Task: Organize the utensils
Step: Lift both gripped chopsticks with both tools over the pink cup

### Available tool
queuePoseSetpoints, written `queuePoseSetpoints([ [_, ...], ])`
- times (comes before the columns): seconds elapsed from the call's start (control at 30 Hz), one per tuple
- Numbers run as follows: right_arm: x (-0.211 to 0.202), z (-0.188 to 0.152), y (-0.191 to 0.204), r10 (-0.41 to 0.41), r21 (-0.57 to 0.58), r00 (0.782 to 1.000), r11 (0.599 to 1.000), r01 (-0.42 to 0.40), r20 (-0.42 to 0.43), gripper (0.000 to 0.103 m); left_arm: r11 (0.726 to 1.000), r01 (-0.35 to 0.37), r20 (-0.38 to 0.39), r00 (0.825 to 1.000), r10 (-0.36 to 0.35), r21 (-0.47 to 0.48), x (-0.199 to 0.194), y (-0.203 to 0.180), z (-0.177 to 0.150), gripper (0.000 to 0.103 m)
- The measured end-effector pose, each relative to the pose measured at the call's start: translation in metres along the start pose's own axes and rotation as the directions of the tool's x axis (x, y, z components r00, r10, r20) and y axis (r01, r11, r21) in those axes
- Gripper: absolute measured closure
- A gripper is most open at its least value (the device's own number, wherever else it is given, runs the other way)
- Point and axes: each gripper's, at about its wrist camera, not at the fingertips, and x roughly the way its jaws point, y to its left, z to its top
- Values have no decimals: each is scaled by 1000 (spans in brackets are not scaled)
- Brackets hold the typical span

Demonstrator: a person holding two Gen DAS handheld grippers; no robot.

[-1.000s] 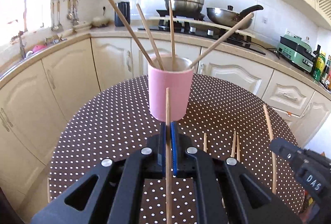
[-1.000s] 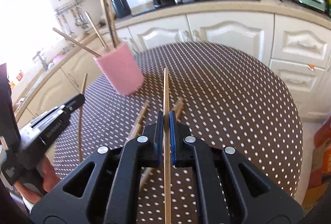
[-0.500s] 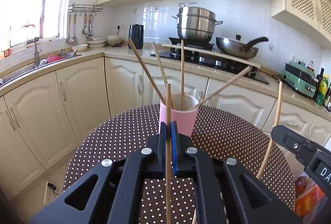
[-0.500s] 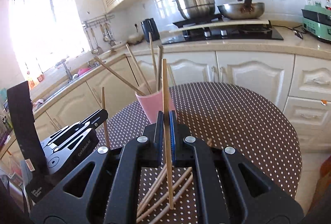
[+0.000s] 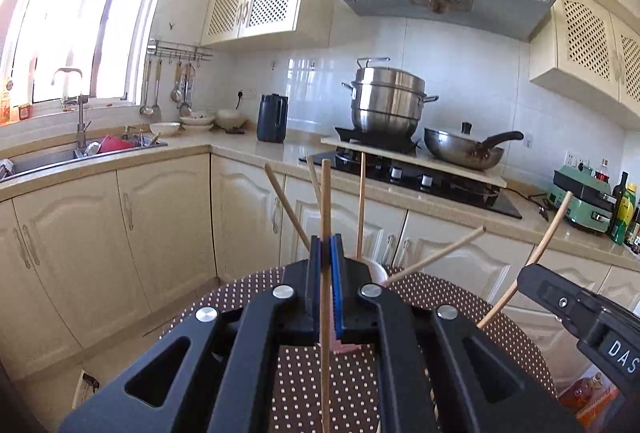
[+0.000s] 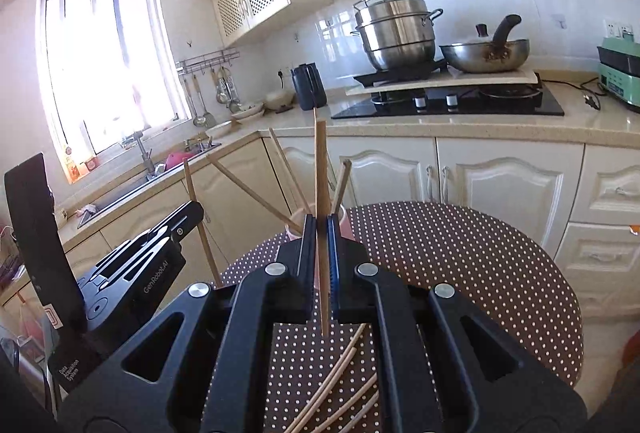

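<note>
Chopsticks stand pinched upright in both tools.

A steel steamer pot and wok sit on the stove, near a black kettle.

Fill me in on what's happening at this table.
A person is sorting chopsticks with two handheld grippers. The left gripper and the right gripper are each shut on one chopstick. The pink cup already holds several. More loose chopsticks lie on the dotted table.
</note>
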Motion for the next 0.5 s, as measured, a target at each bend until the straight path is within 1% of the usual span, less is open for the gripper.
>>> queuePoseSetpoints([
  [0.17,5,19,7,17,-9,999,1000,-17,42,97,1000,-16,64,998,16,-3,3,-1,23,97],
  [0.23,7,27,11,30,-14,998,999,-30,59,97,1000,-3,82,997,5,-18,5,0,33,97],
  [0.4,14,43,18,39,-27,995,999,-37,89,97,999,2,147,989,4,-40,12,-1,60,97],
  [0.5,19,57,20,40,-31,993,999,-37,112,97,999,3,190,982,5,-45,16,-3,74,97],
])
